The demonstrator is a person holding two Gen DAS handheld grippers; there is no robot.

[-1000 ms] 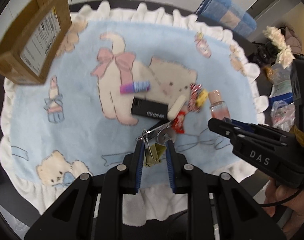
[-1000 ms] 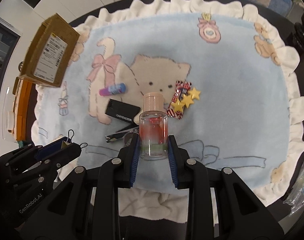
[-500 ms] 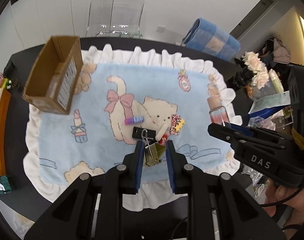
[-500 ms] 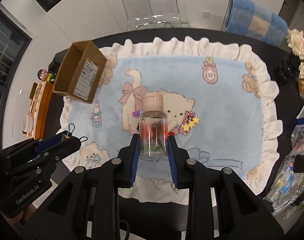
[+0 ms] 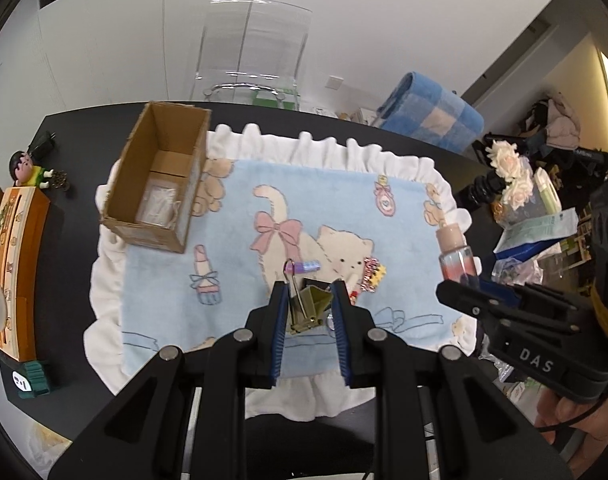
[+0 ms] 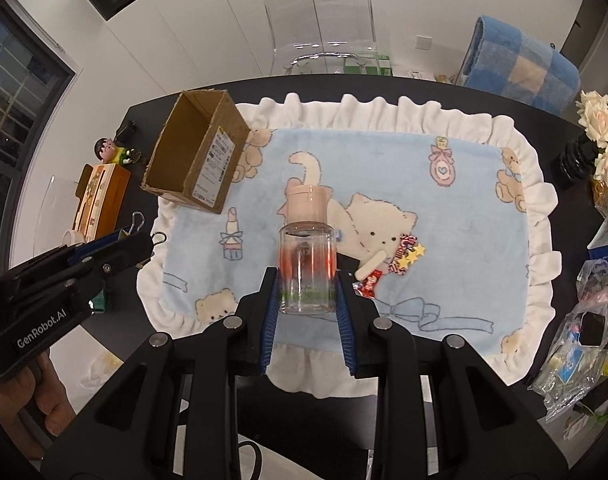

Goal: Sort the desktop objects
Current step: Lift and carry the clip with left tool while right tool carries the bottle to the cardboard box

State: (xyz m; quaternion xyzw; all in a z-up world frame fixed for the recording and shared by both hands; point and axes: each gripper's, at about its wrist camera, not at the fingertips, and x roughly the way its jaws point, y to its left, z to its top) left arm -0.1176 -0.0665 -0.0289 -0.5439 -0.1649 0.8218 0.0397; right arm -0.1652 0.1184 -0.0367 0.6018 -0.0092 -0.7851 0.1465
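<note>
Left hand-held gripper [image 5: 307, 312] clamped on the olive binder clip [image 5: 305, 308]; right hand-held gripper [image 6: 307, 298] clamped on the clear bottle [image 6: 307, 264], both above the mat's near edge. I'd carry both level toward the cardboard box [image 5: 160, 176] at far left and release low inside.

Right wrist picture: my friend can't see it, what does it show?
The right gripper holds a clear bottle with a peach cap above a blue cat blanket. An open cardboard box sits at the blanket's far left corner.

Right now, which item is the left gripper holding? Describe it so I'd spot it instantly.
Above the blue cat blanket, find the left gripper. Between its jaws sits an olive-green binder clip with wire handles, the only metal clip; the bottle is in the other gripper.
</note>
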